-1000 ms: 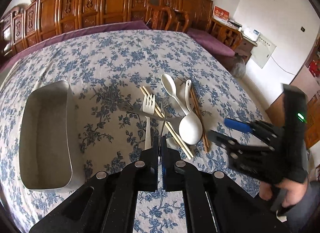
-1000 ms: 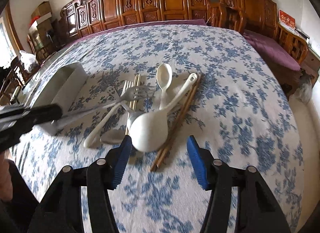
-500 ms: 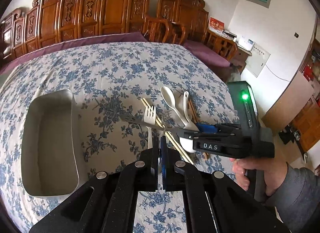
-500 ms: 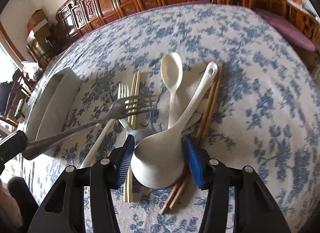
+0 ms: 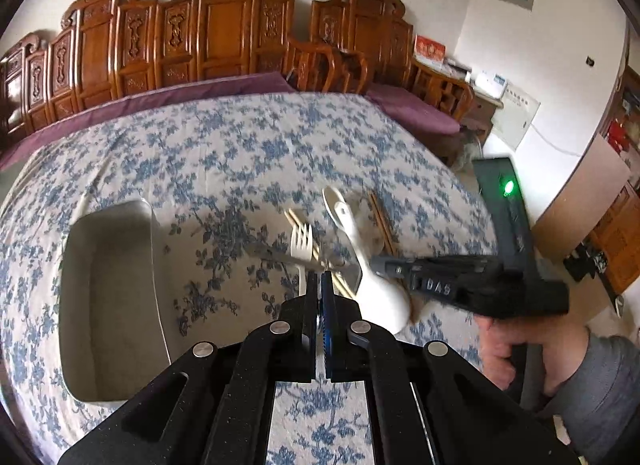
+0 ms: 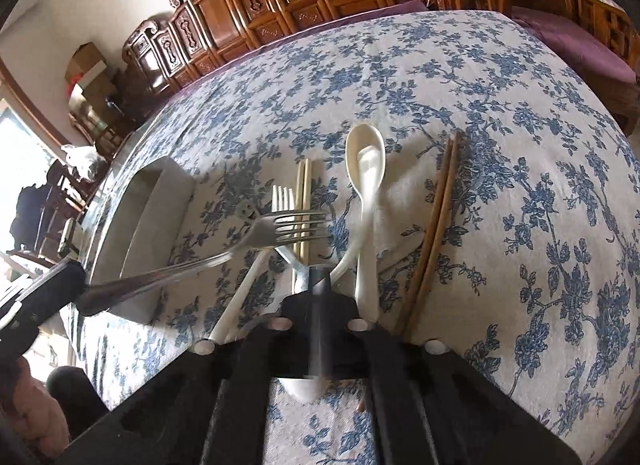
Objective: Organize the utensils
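Note:
My left gripper (image 5: pixel 320 279) is shut on the handle of a metal fork (image 6: pixel 256 231). The fork hangs tines-forward over the utensil pile, and the same gripper (image 6: pixel 74 291) enters the right wrist view from the left. My right gripper (image 6: pixel 320 277) is closing, its jaws together at the neck of the large white spoon (image 5: pixel 380 297). The spoon's bowl (image 6: pixel 304 385) shows under the gripper body and its handle curves up past the tips. On the floral cloth lie a small white spoon (image 6: pixel 366 153), a white plastic fork (image 6: pixel 282 197), light chopsticks (image 6: pixel 304 185) and dark chopsticks (image 6: pixel 440 205).
A metal tray (image 5: pixel 152 265) stands left of the pile with nothing seen inside. A flat metal utensil with cut-out holes (image 6: pixel 246 211) lies under the forks. A hand (image 5: pixel 516 349) holds the right gripper. Carved wooden chairs line the table's far side.
The right gripper's jaws went from wide around the big spoon's bowl to together. The bowl now sits under the gripper and its handle has swung over the small spoon. The left gripper stayed shut on the fork.

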Demonstrator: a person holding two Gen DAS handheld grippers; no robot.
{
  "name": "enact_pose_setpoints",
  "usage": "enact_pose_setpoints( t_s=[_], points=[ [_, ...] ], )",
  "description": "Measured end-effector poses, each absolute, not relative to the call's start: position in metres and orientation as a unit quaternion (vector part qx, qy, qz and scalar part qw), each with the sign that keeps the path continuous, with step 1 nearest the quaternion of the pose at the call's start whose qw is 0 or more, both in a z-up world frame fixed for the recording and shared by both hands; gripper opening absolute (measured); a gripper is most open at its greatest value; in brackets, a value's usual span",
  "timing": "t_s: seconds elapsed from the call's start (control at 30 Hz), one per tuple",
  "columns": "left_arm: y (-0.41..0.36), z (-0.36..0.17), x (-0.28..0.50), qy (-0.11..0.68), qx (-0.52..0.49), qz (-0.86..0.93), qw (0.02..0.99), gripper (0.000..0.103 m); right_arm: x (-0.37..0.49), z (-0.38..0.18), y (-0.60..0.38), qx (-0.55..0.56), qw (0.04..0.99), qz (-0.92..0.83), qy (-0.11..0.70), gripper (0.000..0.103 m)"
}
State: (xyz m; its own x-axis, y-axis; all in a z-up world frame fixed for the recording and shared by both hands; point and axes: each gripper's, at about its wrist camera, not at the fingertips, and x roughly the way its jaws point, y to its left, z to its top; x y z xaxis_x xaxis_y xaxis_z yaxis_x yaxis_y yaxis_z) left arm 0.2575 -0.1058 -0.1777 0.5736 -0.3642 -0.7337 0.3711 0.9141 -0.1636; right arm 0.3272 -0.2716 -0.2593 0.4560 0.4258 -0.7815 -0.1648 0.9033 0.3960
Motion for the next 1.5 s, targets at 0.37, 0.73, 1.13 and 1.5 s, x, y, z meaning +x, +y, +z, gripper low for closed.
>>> enact_pose_setpoints(
  t_s=[0.37,0.73,1.13,1.5],
  points=[
    [-0.109,-0.237,0.256,0.472,0.029,-0.186,0.861,0.0,0.323,-0.254,-0.268,0.121,0.845,0.192,0.484,0.0],
    [-0.125,-0.24,0.276,0.479,0.062,-0.2,0.852,0.0,0.318,-0.255,-0.279,0.086,0.857,0.172,0.478,0.001],
    [-0.161,-0.266,0.323,0.495,0.113,-0.215,0.834,0.013,0.311,-0.259,-0.282,0.07,0.859,0.174,0.477,0.004],
    [-0.169,-0.27,0.327,0.496,0.141,-0.219,0.828,0.013,0.312,-0.265,-0.282,0.07,0.855,0.177,0.482,0.008]
  ],
)
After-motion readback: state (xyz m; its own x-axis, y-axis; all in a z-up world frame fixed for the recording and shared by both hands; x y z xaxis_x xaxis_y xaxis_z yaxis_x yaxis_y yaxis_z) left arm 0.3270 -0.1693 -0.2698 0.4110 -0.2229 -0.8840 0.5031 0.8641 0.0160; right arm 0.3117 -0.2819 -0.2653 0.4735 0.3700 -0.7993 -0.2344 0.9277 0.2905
